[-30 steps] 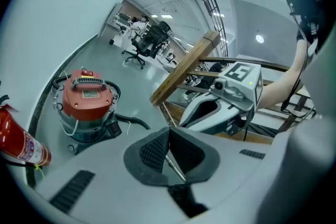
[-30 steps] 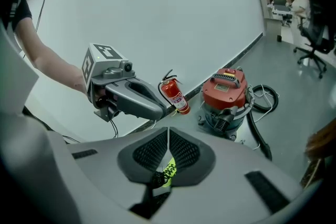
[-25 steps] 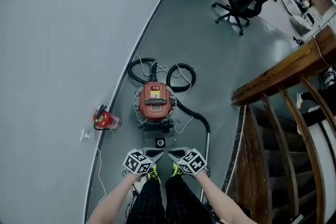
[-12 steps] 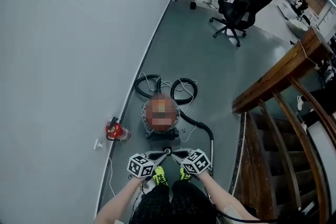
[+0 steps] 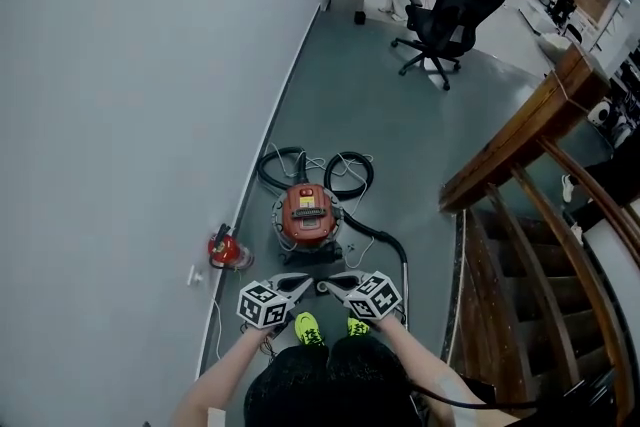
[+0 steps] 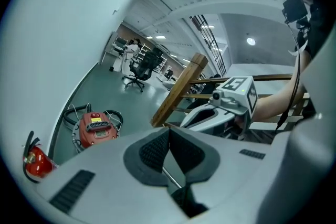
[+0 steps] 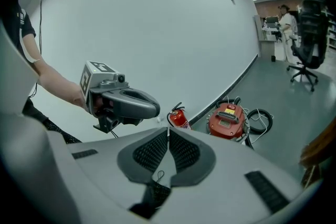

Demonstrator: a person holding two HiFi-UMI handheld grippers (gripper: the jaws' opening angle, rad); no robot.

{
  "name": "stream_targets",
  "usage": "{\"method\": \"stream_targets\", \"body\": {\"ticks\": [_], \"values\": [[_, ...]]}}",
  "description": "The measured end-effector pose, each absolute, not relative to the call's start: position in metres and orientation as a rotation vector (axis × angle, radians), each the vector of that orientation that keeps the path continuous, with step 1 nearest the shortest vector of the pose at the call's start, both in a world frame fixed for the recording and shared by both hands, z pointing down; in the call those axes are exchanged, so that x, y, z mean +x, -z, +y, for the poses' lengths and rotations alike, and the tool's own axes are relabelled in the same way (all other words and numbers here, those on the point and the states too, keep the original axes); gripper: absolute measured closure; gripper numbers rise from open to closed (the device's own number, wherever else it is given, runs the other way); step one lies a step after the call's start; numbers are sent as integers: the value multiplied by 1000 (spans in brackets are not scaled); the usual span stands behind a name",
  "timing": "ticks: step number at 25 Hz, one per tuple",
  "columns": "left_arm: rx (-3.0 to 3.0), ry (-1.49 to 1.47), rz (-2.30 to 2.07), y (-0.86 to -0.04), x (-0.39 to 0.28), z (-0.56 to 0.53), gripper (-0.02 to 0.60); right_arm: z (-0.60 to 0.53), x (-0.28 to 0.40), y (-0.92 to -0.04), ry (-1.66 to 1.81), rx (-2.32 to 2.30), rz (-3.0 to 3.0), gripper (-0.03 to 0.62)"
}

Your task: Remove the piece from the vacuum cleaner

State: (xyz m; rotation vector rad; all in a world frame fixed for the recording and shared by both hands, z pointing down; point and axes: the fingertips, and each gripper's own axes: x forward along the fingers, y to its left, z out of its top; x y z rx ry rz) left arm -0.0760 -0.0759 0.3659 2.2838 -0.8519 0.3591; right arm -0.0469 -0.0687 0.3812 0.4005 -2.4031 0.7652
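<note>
"Left gripper view first. What are the pads doing?"

"Left gripper [image 6: 169,135]: both ribbed fingers [image 6: 155,150] pressed tip to tip, nothing between them. Right gripper view reads the same. Right gripper [image 7: 168,135] is closed on itself and empty."

"How do the two sit against each other?"

"Head view: side by side in front of the person, tips nearly meeting and angled downward. Each is held in a bare hand [image 5: 263,329], with the marker cubes facing up. A pair of yellow-green shoes [image 5: 307,327] shows just below them."

"And the vacuum cleaner?"

"Vacuum cleaner [image 5: 308,213]: a red drum standing upright on the grey floor [image 5: 400,125], just beyond the tips in the picture and down at floor level, clear of both grippers. Neither touches it. A black hose [image 5: 345,170] lies coiled behind it, and another length curves off to its right. Thin white cables [image 5: 352,177] lie loose round the drum. Which part counts as the piece, I cannot tell."

"What else is around it?"

"Fire extinguisher [image 5: 225,250], red, lies against the grey wall [image 5: 130,95], just left of the drum. Wooden stair rail [image 5: 520,140] is on the right. Black office chair [image 5: 445,15] stands well apart, farther down the floor."
</note>
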Motion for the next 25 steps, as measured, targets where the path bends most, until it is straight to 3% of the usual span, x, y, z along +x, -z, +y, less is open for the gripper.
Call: {"method": "stream_targets", "body": {"ticks": [10,25], "values": [[2304,-285,-971,-333,-77,-65,569,-42,-44,-356,-751,406,-2458,571],[2367,-306,-1040,-312,-17,20,569,28,0,-329,-659,356,-2553,571]]}}
